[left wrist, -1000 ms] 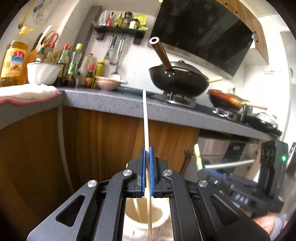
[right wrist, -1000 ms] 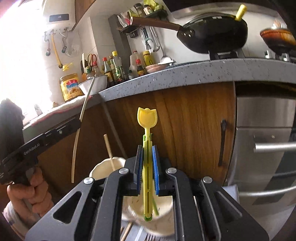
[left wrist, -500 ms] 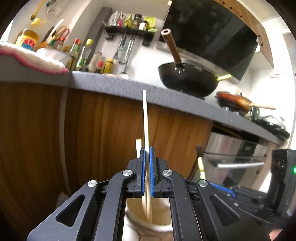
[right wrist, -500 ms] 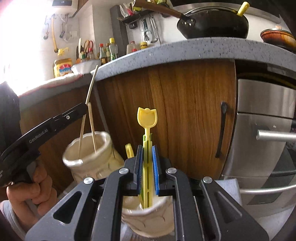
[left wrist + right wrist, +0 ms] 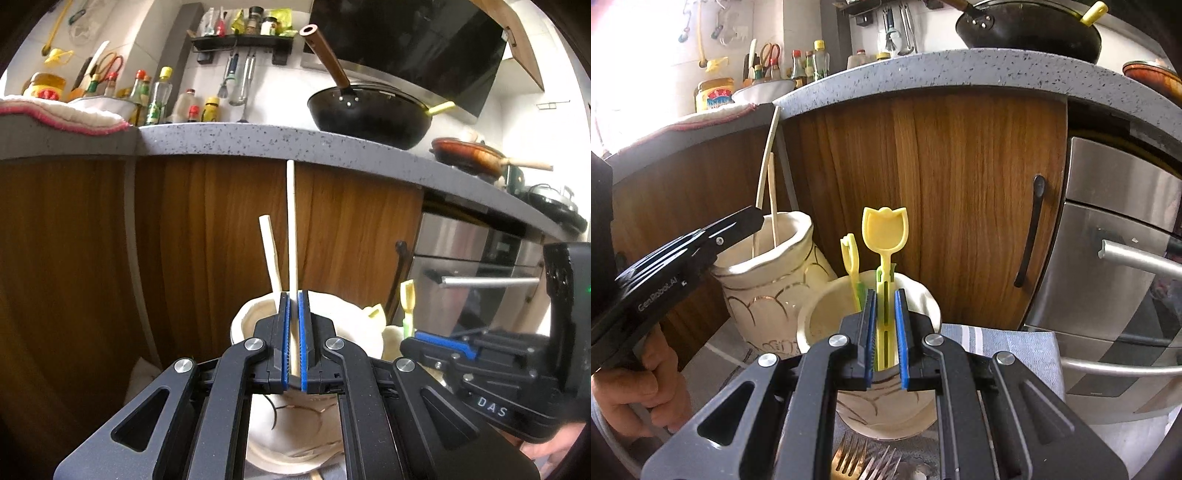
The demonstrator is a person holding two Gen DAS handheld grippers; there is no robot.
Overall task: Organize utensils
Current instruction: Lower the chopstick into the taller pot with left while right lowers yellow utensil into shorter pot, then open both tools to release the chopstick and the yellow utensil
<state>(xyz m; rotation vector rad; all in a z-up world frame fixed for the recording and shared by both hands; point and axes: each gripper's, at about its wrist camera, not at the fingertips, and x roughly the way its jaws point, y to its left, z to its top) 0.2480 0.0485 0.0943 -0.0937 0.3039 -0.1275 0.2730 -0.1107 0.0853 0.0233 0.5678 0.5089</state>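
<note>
My left gripper (image 5: 293, 295) is shut on a pale chopstick (image 5: 291, 229) that stands upright in a cream ceramic vase (image 5: 332, 314); a second chopstick (image 5: 269, 251) leans in the same vase. My right gripper (image 5: 884, 295) has its pads slightly parted around a yellow tulip-topped utensil (image 5: 885, 229) whose lower end is inside a second cream vase (image 5: 923, 302). Another yellow utensil (image 5: 851, 254) stands in that vase. The left gripper (image 5: 755, 218) and the chopstick vase (image 5: 768, 280) show in the right wrist view.
Wooden cabinet doors (image 5: 942, 184) and a steel oven front (image 5: 1119, 258) stand close behind the vases. A grey counter edge (image 5: 258, 140) overhangs above, with a black wok (image 5: 369, 114) on it. Metal forks (image 5: 864, 461) lie below the right gripper on a grey cloth (image 5: 1015, 343).
Both grippers have moved down toward the vases. The chopstick and the yellow utensil now reach deeper into their vases. The right gripper's pads have parted slightly.
</note>
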